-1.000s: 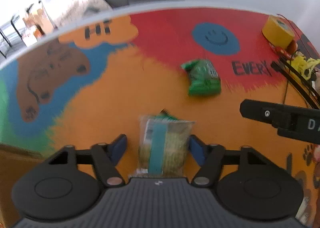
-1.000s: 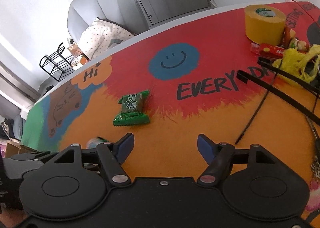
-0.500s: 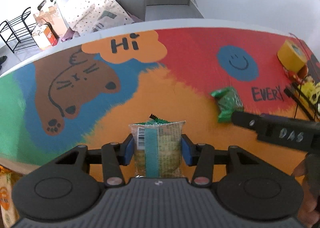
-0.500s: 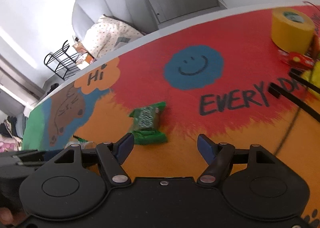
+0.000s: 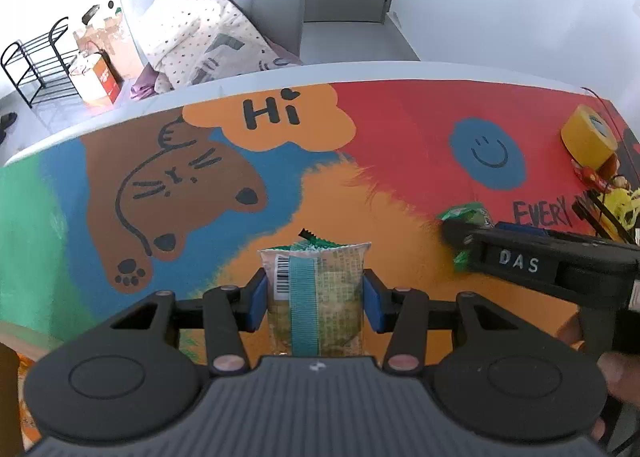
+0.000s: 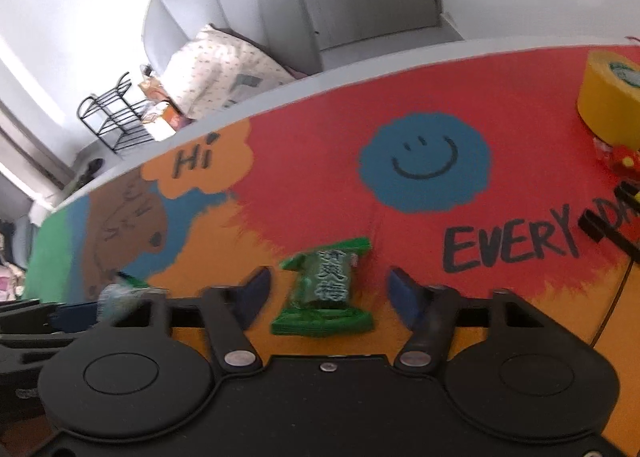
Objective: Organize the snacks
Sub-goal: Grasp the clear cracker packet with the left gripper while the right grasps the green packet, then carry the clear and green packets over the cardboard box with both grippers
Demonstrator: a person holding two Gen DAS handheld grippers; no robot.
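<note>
Left gripper [image 5: 314, 303], pointing steeply down, with both blue pads pressed against the sides of a snack packet [image 5: 316, 297]. Right gripper [image 6: 330, 295], also angled down, its jaws just closing around a green candy [image 6: 326, 289] but with gaps on both sides. Fingers of a hand [image 5: 618, 373] grip its handle.

Left hand-held gripper [image 5: 314, 301]: black frame, blue pads, silver screws, ribbed grey housing. Right hand-held gripper [image 6: 329, 293]: black, blue pads, "DAS" lettered on its side.
</note>
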